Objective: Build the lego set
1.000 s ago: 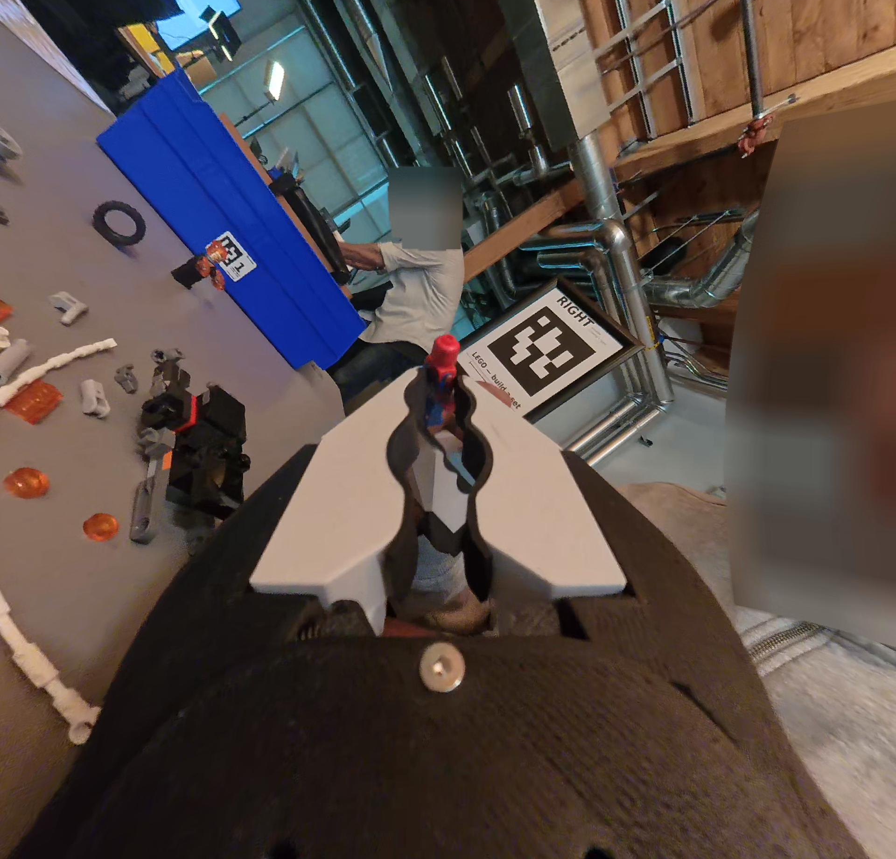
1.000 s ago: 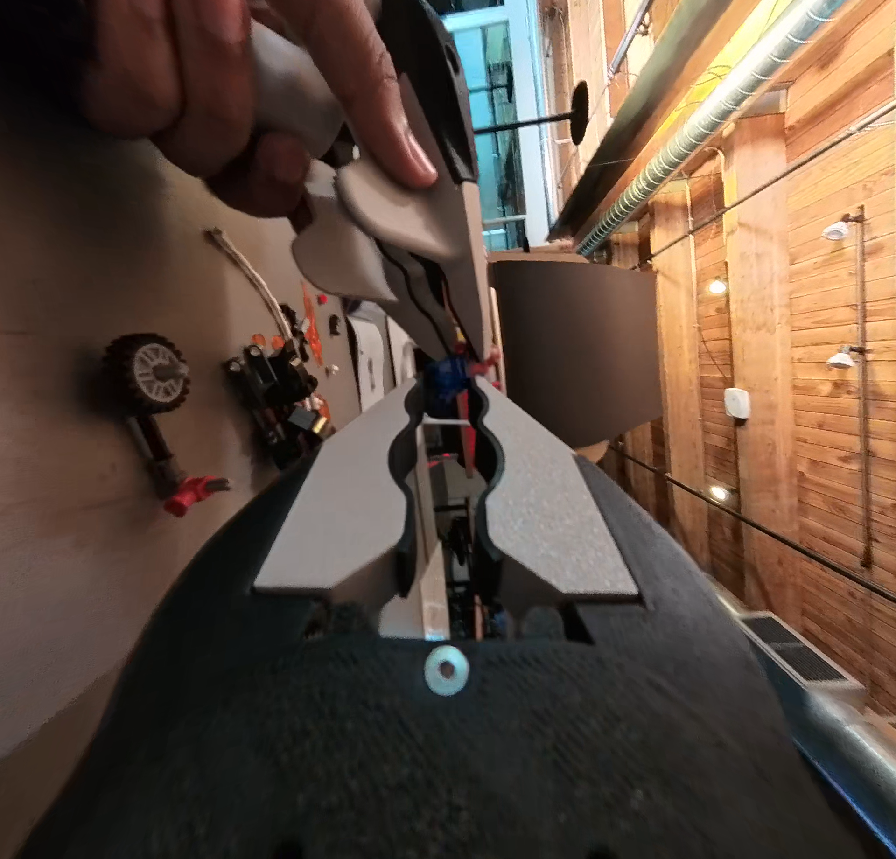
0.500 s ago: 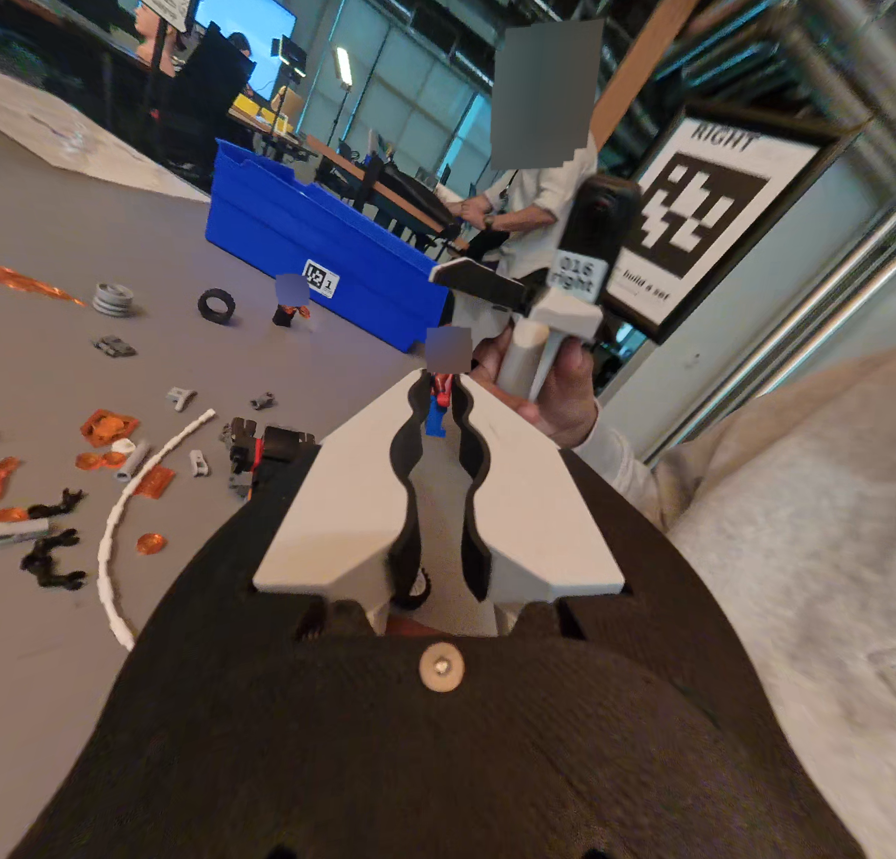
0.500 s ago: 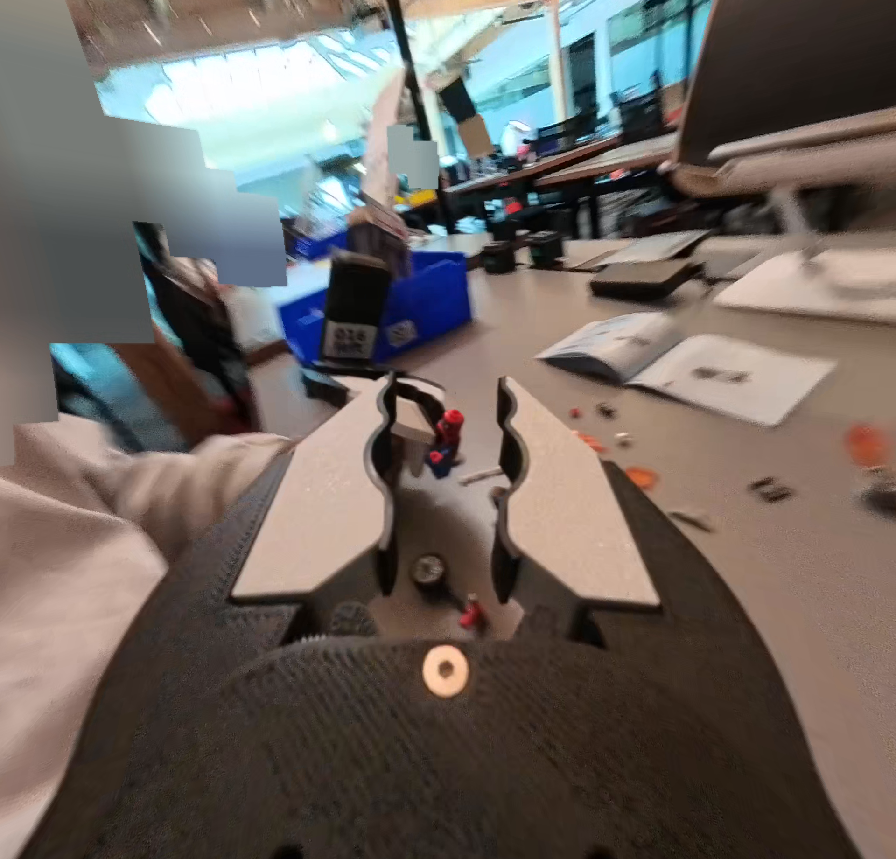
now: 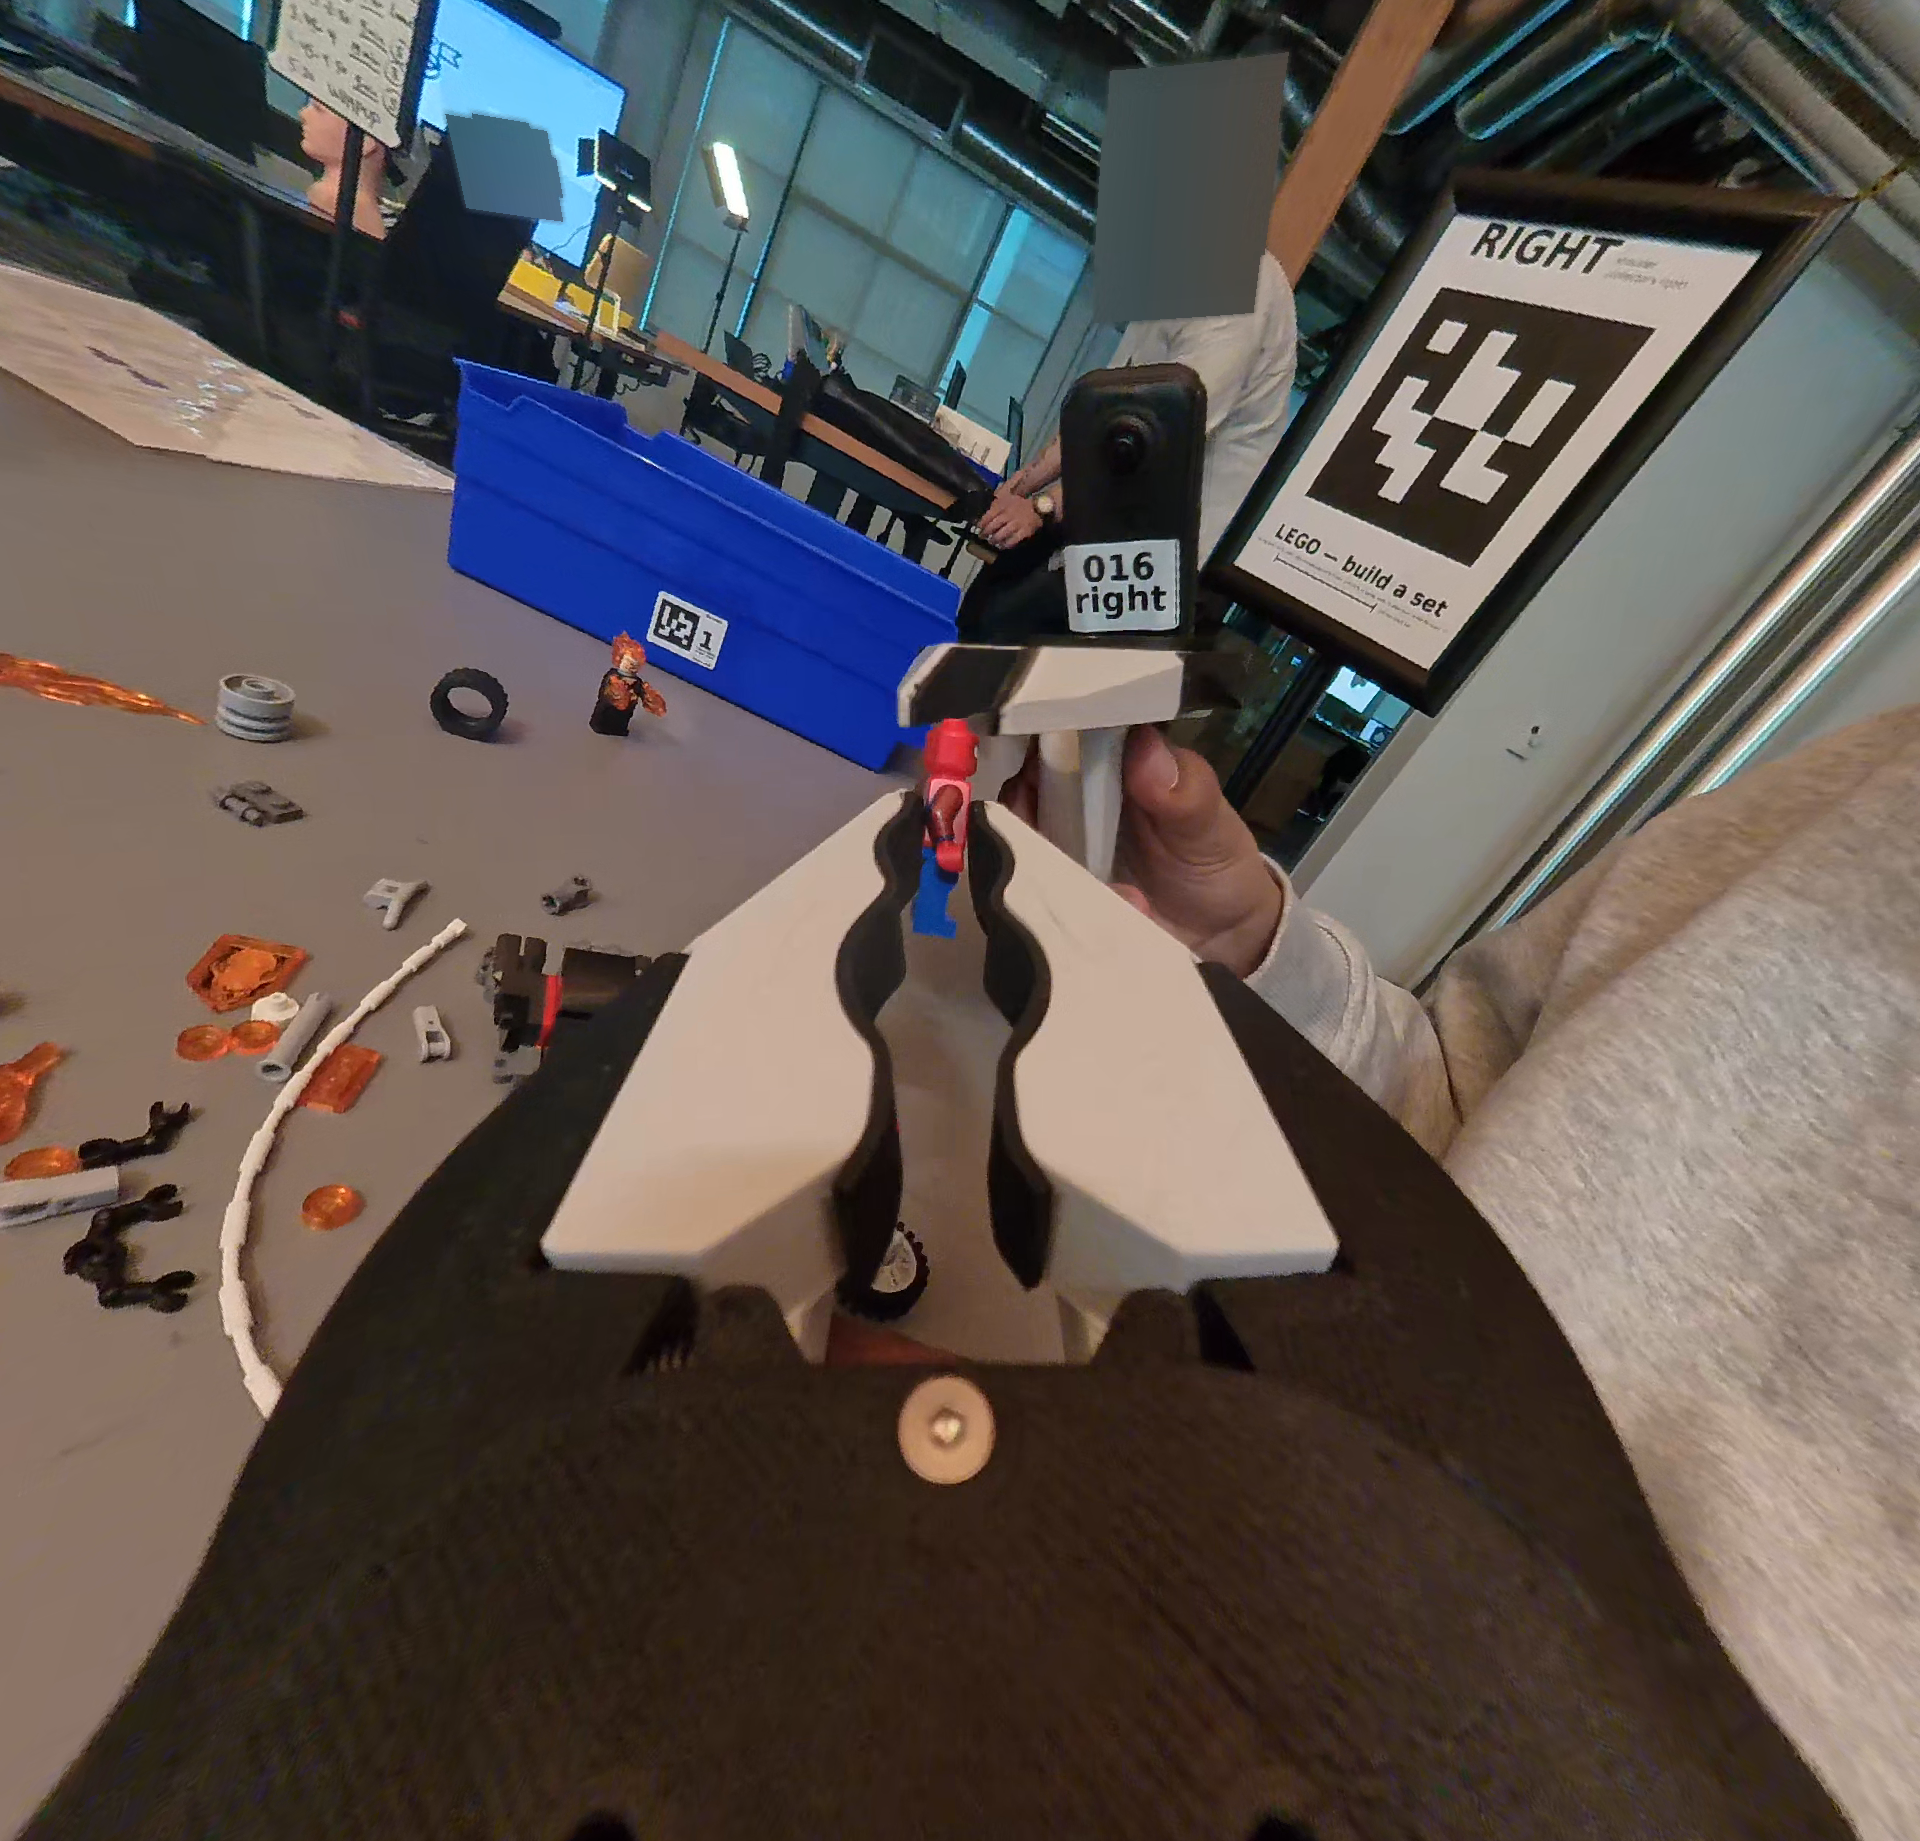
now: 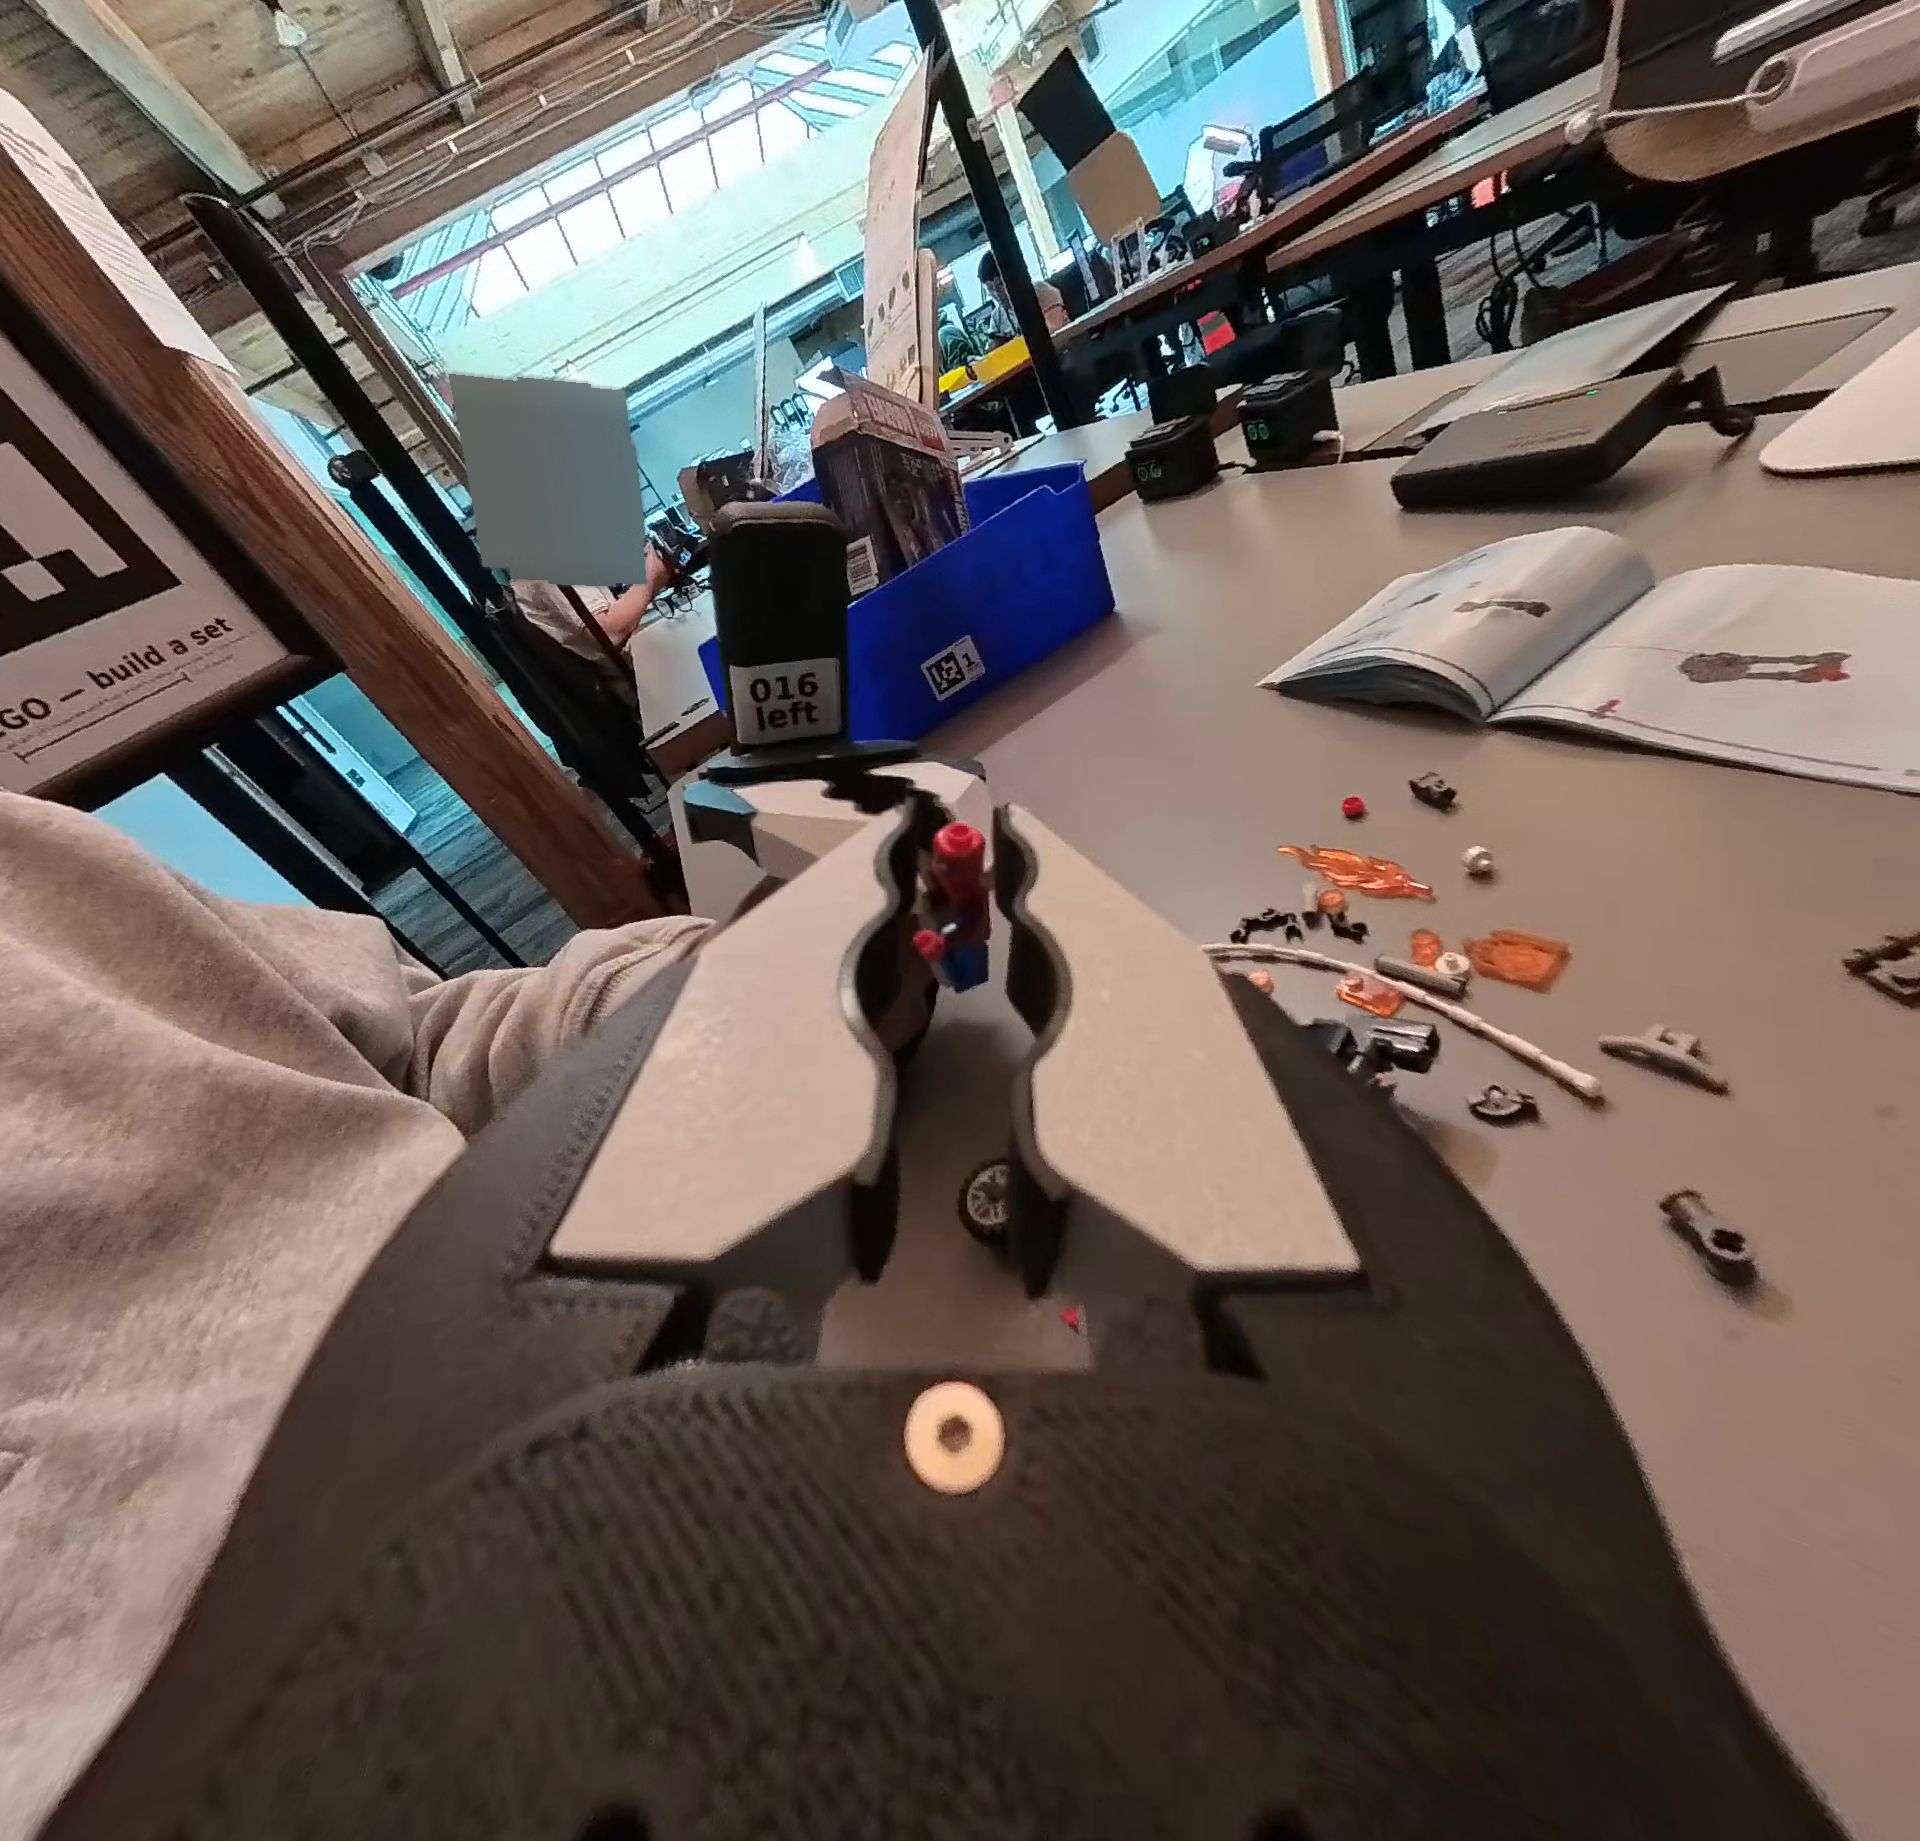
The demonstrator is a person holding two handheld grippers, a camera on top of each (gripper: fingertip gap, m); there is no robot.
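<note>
My left gripper (image 5: 940, 804) is shut on a red and blue minifigure (image 5: 940, 887), upright above the grey table (image 5: 312, 565). The figure's head sticks out above the tips and its legs hang in the gap. My right gripper (image 6: 954, 815) faces it with jaws a little apart; the minifigure (image 6: 961, 918) shows in the gap, not touched. In the left wrist view the right gripper (image 5: 935, 685) sits just above the figure's head. The left gripper (image 6: 862, 789) shows behind the figure. A black part-built model (image 5: 561, 991) lies on the table, also in the right wrist view (image 6: 1387, 1043).
Loose parts lie scattered: a white hose (image 5: 312, 1074), orange clear pieces (image 5: 244, 970), a tyre (image 5: 470, 702), a flame-headed minifigure (image 5: 621, 690), a wheel on an axle (image 6: 987, 1199). A blue bin (image 5: 665, 555) stands at the back. An open instruction booklet (image 6: 1558, 638) lies far right. The tips of both grippers are at nearly the same place.
Both views have rolled from tilted to level. The right gripper, closed at the figure a second ago, opened and drew back, then narrowed a little. The left gripper kept hold of the figure.
</note>
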